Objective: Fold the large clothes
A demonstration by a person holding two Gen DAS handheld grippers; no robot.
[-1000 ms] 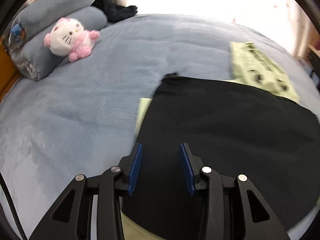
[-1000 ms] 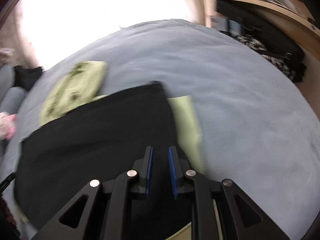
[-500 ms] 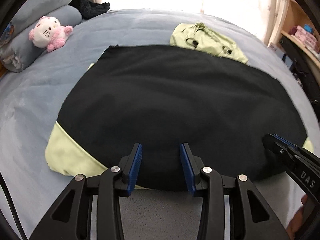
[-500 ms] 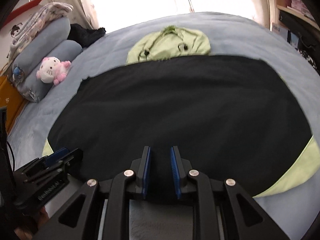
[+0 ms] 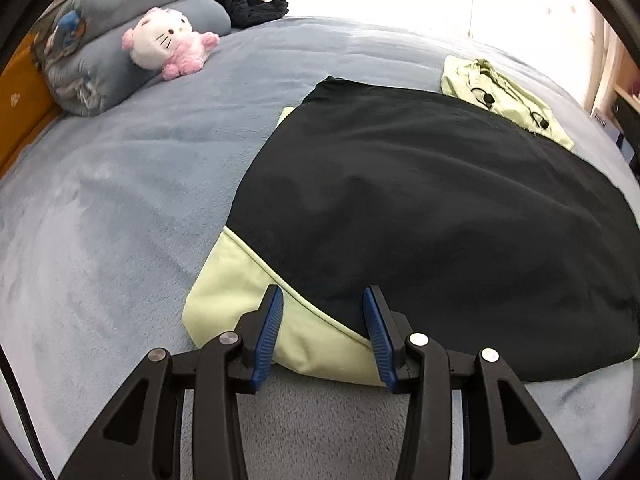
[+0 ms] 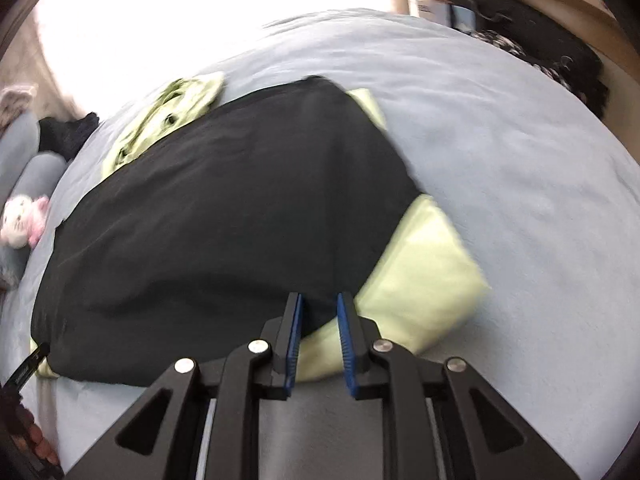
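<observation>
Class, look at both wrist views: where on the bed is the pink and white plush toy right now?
The plush toy leans against the stacked grey pillows at the upper left of the left wrist view, apart from the black garment.

left tool [image 5: 323,306] jaws parted, right tool [image 6: 318,312] jaws narrowly apart
</observation>
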